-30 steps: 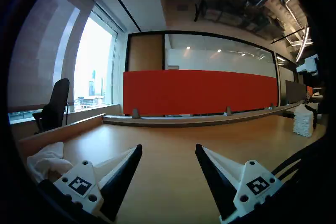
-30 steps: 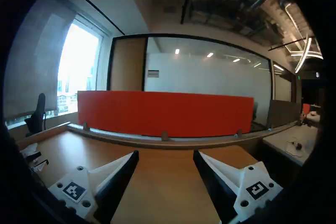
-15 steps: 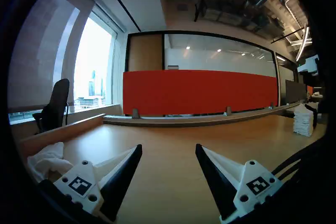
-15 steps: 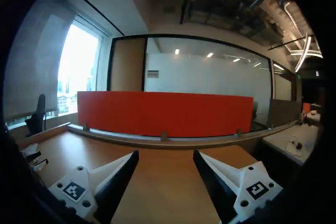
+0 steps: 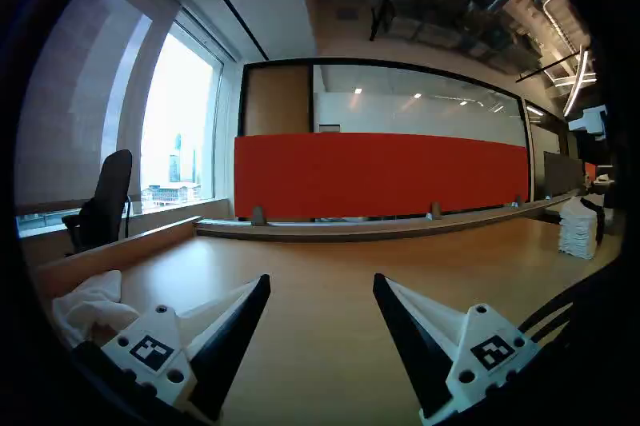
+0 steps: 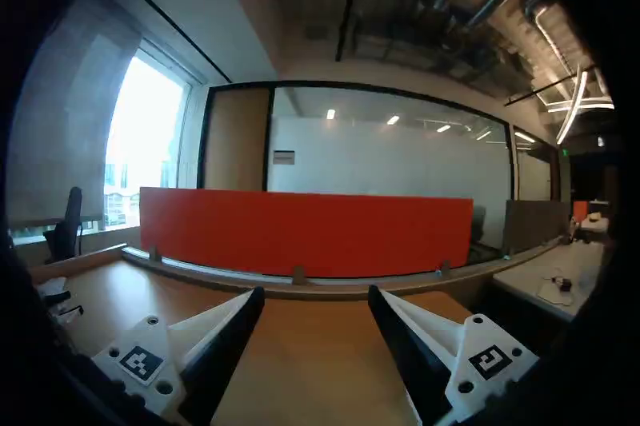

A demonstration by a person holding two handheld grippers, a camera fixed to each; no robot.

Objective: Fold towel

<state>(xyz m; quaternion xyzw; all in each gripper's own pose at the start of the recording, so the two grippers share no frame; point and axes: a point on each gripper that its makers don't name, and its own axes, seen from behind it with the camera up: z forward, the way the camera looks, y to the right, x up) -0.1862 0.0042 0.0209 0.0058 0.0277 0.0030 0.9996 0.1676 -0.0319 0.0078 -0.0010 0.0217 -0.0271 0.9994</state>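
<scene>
A crumpled white towel (image 5: 90, 306) lies on the wooden desk (image 5: 320, 262) at the left of the left gripper view, just beyond the left finger. A stack of folded white towels (image 5: 579, 228) stands far to the right on the same desk. My left gripper (image 5: 320, 280) hovers low over the bare wood, open, with nothing between its fingers. My right gripper (image 6: 314, 292) is also open and holds nothing, over the desk (image 6: 312, 346) and facing the red divider. A small white and dark shape (image 6: 54, 296) sits at the left edge of the right gripper view, too small to identify.
A long red divider panel (image 5: 380, 174) runs along the desk's far edge. A black office chair (image 5: 102, 201) stands by the window on the left. In the right gripper view a white desk (image 6: 552, 280) with a cable lies to the right.
The right gripper has tilted slightly upward, so the red divider sits lower in its view. The left gripper and both towels have not moved.
</scene>
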